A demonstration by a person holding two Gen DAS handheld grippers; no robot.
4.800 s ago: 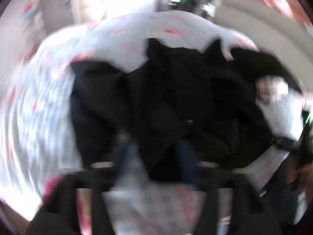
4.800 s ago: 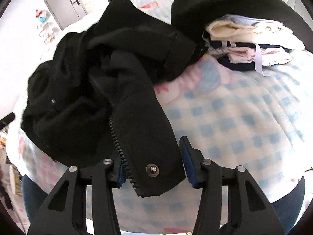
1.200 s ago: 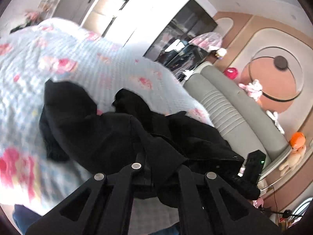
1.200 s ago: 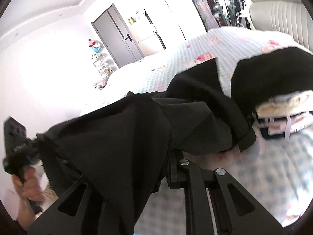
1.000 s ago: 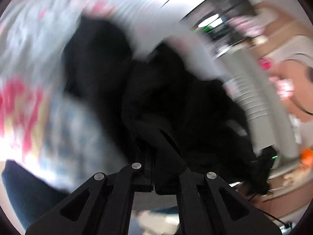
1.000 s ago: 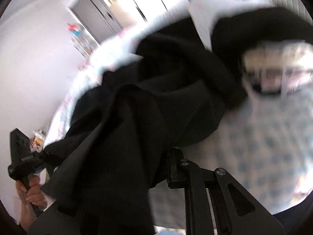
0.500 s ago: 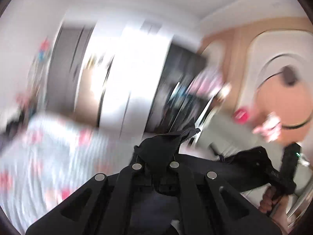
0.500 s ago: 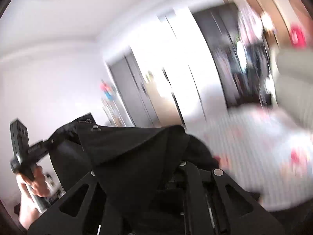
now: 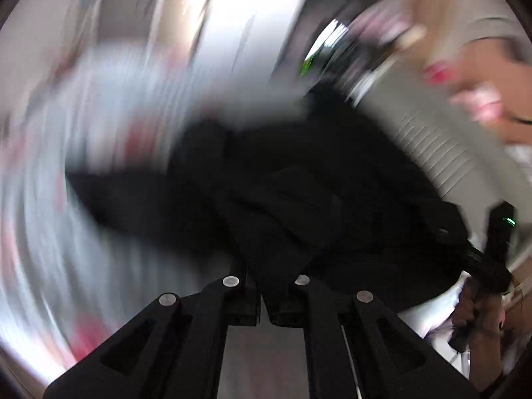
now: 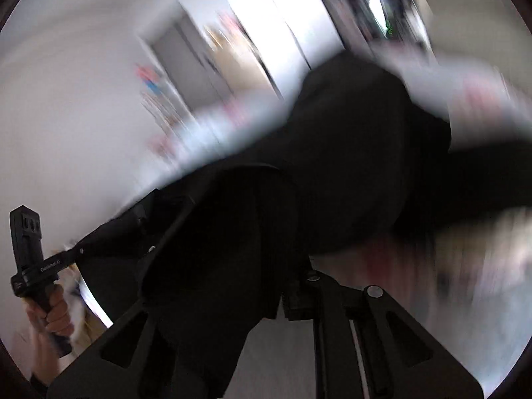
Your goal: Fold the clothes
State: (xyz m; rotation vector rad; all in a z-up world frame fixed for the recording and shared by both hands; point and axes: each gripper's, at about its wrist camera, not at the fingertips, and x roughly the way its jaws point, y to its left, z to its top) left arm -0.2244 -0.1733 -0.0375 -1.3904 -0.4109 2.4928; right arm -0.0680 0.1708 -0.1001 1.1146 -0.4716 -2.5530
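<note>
A black jacket [image 9: 299, 179] hangs spread between my two grippers above the bed; both views are smeared by motion. My left gripper [image 9: 264, 294] is shut on one edge of the jacket, and the cloth runs out ahead and to the right. In the right wrist view the jacket [image 10: 349, 166] drapes over my right gripper [image 10: 282, 299] and hides its left finger; it is shut on another edge. The right gripper's handle [image 9: 495, 259] shows at the far right of the left view, the left gripper's handle [image 10: 30, 259] at the far left of the right view.
The bed with a pale blue checked, pink-flowered cover [image 9: 66, 173] lies below the jacket. A grey padded headboard [image 9: 442, 146] stands at the right. A grey door [image 10: 186, 66] and a white wall are behind. A hand [image 10: 50, 312] grips the left handle.
Over the last second both grippers swung up with the jacket, lifting it clear of the bed, and now tip back down toward the bed. The jacket has spread wider between them.
</note>
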